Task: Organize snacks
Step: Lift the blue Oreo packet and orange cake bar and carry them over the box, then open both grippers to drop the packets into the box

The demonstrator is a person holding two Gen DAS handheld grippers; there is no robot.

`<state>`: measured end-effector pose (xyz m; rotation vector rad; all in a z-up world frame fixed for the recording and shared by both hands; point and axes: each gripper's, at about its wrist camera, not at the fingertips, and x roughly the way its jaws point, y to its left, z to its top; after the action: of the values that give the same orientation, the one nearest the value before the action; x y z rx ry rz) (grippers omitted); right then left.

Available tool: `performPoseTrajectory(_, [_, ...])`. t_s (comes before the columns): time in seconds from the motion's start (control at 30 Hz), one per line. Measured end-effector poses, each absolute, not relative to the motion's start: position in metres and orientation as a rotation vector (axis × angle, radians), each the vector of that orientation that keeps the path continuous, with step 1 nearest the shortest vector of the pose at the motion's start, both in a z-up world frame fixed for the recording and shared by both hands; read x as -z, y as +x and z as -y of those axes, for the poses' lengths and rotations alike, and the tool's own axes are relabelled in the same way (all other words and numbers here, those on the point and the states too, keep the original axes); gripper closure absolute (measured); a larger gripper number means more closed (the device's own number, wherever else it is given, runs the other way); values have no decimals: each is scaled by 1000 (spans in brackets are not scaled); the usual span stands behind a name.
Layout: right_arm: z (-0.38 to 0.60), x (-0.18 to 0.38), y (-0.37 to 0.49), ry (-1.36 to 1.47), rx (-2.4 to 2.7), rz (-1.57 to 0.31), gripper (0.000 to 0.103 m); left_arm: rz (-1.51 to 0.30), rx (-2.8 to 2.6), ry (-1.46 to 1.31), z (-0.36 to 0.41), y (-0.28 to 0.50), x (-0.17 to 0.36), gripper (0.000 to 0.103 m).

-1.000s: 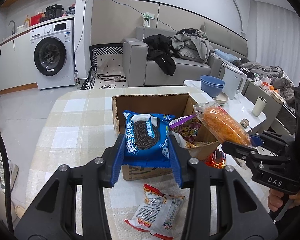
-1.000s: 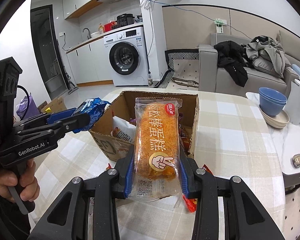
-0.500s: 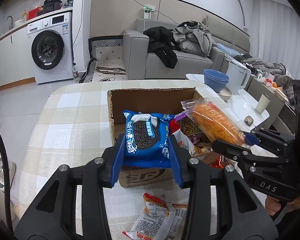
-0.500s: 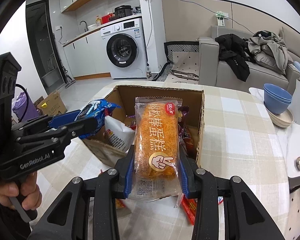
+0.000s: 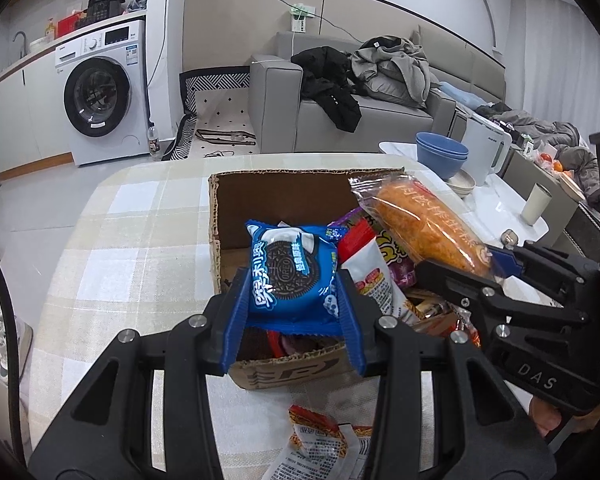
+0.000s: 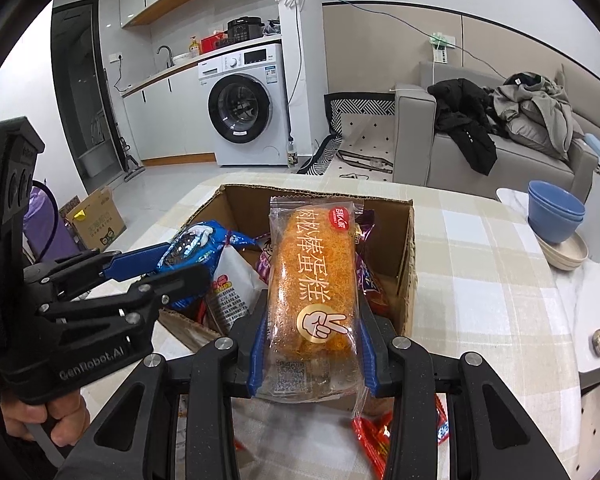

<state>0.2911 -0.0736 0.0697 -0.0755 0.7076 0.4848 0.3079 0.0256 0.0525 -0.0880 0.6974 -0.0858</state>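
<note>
Now I am holding two snack packs over the open brown cardboard box (image 5: 284, 184), one in each gripper.

My left gripper (image 5: 294, 312) is clamping the blue Oreo cookie pack (image 5: 290, 272) above the box's near left corner, while my right gripper (image 6: 312, 340) is pinching the clear-wrapped orange floss cake roll (image 6: 314, 280) over the box's near right side, its long axis running along the fingers toward the box's far wall. Both packs are hanging directly above the snacks piled in the box, so I judge the drop is straight down. Readable writing: "OREO", "GenRobot.AI", "DAS".
</note>
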Motion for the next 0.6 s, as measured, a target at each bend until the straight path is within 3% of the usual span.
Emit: performPoseTrajectory(0.6, [74,-54,308,-52,-514,-744,65,-726,103,-29,-22,313,-38,64])
